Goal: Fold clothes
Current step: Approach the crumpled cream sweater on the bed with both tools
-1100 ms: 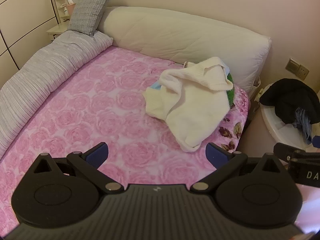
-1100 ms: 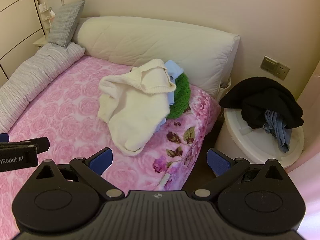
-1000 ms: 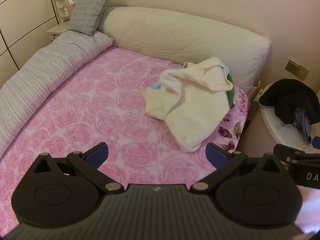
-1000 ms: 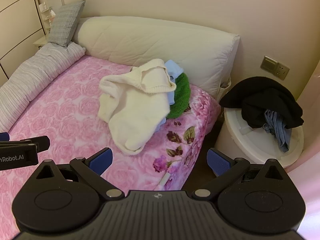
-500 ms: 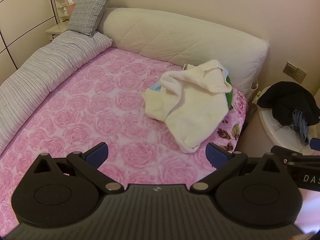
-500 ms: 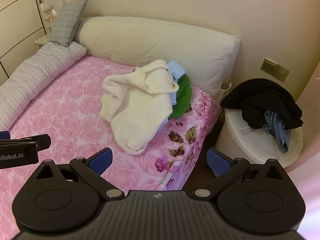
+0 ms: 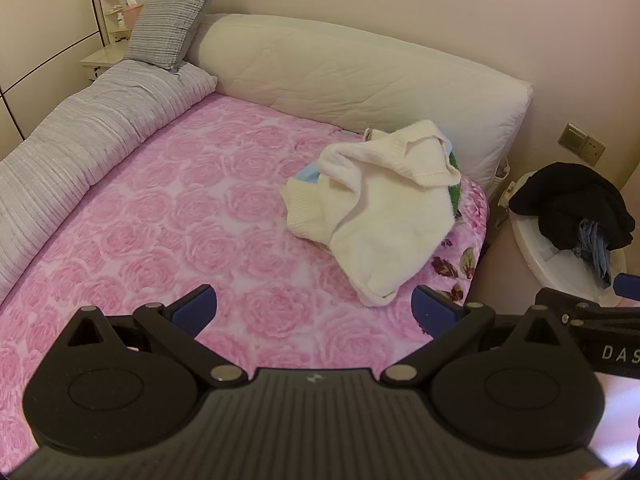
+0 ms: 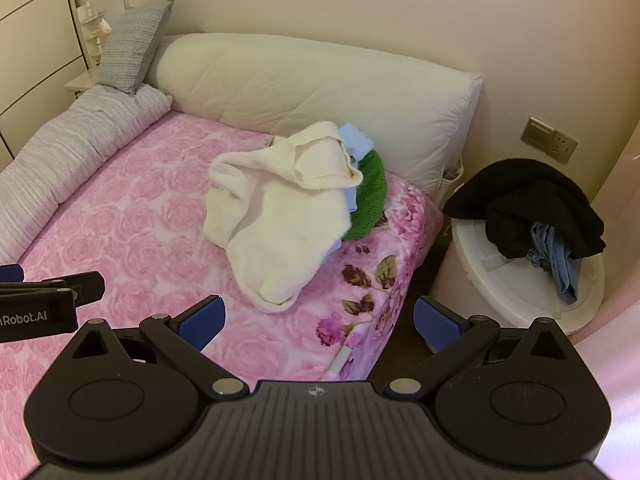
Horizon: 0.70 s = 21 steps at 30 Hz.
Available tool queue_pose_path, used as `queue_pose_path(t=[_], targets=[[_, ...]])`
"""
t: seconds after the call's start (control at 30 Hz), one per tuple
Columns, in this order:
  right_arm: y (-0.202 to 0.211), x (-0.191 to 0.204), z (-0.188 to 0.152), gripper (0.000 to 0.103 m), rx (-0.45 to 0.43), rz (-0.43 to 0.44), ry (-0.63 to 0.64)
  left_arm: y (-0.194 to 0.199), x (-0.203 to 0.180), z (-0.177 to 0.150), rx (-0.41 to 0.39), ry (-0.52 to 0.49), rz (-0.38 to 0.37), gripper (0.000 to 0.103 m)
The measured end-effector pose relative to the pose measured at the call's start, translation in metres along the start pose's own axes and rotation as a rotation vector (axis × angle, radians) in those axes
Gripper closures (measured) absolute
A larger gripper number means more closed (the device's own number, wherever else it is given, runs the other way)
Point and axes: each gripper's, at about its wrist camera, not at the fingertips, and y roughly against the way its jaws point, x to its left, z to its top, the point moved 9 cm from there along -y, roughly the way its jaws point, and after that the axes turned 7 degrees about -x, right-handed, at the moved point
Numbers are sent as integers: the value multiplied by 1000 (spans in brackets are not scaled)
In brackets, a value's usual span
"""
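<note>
Nearest to us, the left gripper (image 7: 314, 310) is hovering low over the pink rose bedspread (image 7: 168, 216), aiming forward along the bed, its blue-padded fingers (image 7: 195, 309) spreading wide with nothing between them. Just to its right, the right gripper (image 8: 318, 320) is hanging at the same height over the bed's rounded corner, also pointing ahead, its fingers (image 8: 436, 325) gaping apart and touching nothing.

Beyond both, the cream sweater (image 8: 280, 216) is lying crumpled near the bed's right edge, its long axis running from the headboard end down toward the grippers, the lower tip pointing at us. It is draping over a light blue garment (image 8: 356, 142) and a green knit piece (image 8: 370, 196); how those two are arranged underneath is hard to make out.

Further back, the padded white headboard (image 7: 360, 80) is spanning the wall, with a grey striped duvet (image 7: 72, 148) and grey pillow (image 7: 176, 20) at the left. Off to the right, black clothing (image 8: 532, 208) is heaped on a white tub (image 8: 520, 292).
</note>
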Motion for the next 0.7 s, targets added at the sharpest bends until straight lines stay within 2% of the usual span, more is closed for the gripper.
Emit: queue_pose_path(t=[0.7], targets=[[-23, 14, -9, 0, 57, -37, -36, -25, 22, -5, 38, -5, -33, 0]])
